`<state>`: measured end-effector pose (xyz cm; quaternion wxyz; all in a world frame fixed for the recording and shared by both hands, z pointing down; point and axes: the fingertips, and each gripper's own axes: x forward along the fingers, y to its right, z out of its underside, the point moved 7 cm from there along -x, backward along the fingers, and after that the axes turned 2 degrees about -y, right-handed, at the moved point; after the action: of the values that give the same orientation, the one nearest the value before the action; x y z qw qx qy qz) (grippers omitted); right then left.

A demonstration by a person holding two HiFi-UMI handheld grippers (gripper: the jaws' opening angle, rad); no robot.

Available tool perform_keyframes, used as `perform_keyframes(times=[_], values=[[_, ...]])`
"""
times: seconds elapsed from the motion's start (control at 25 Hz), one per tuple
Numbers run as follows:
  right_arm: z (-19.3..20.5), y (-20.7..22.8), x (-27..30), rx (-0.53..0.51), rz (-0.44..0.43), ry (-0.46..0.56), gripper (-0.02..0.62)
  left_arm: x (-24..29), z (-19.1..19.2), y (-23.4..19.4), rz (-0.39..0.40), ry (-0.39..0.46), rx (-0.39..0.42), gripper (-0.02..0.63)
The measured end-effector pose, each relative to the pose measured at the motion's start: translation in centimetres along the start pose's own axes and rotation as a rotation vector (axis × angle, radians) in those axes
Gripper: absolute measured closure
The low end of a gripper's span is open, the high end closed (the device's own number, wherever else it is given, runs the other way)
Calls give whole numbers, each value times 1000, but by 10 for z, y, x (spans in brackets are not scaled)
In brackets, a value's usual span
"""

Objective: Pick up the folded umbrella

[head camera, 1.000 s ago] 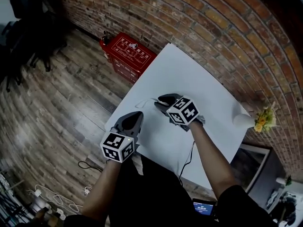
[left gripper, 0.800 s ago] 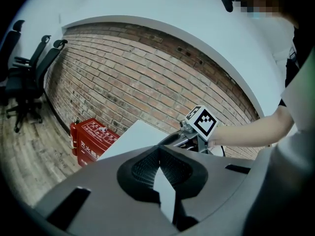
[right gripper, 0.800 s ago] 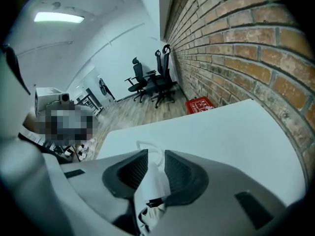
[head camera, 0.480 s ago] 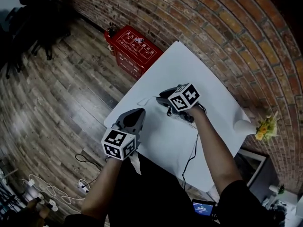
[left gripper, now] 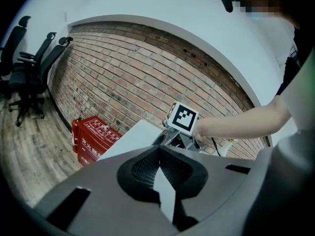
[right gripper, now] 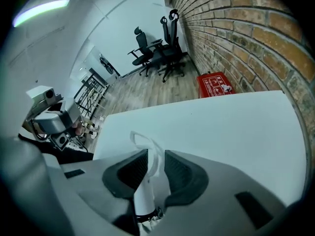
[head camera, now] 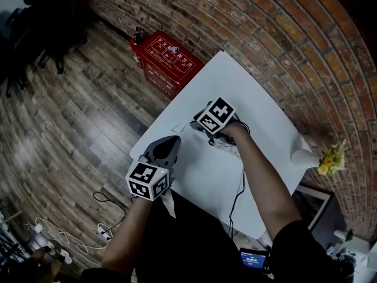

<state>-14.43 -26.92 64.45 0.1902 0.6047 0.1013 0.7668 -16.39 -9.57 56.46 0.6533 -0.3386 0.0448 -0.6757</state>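
Note:
The folded umbrella (right gripper: 144,193) is white, with a slim round handle and a thin strap loop (right gripper: 142,140) at its end. It lies near the front left corner of the white table (head camera: 253,93), and its strap (head camera: 179,125) trails onto the tabletop. My right gripper (right gripper: 155,161) is shut on the handle, one pad on each side; in the head view this gripper (head camera: 200,126) sits low over the table. My left gripper (head camera: 169,145) hovers at the table's near edge, shut and empty (left gripper: 158,154).
A red box (head camera: 168,63) stands on the wooden floor beside the table, against the brick wall. A white vase with yellow flowers (head camera: 307,151) is at the table's right edge. A black cable (head camera: 238,187) runs under my right arm. Office chairs (right gripper: 162,48) stand farther off.
My right gripper has moved left and away from me along the umbrella, and its marker cube has turned. The left gripper has stayed where it was.

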Motion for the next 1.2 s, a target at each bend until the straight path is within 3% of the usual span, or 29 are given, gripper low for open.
perform_keyframes(times=[0.32,0.52,0.84,1.2], values=[[-5,-2,14,-38,46,-88,487,-2,-1,-4,10,-7,-8,592],[-7,-4,18,-49,72,-99,550,-2,-5,-8,15,-8,-4,591],[-3,-17,-2,26,12,23,567,-6,-10,-11,33,-13,-13,592],[13,-31,-30,93,3,137,568,-5,-18,0,72,-30,18,592]])
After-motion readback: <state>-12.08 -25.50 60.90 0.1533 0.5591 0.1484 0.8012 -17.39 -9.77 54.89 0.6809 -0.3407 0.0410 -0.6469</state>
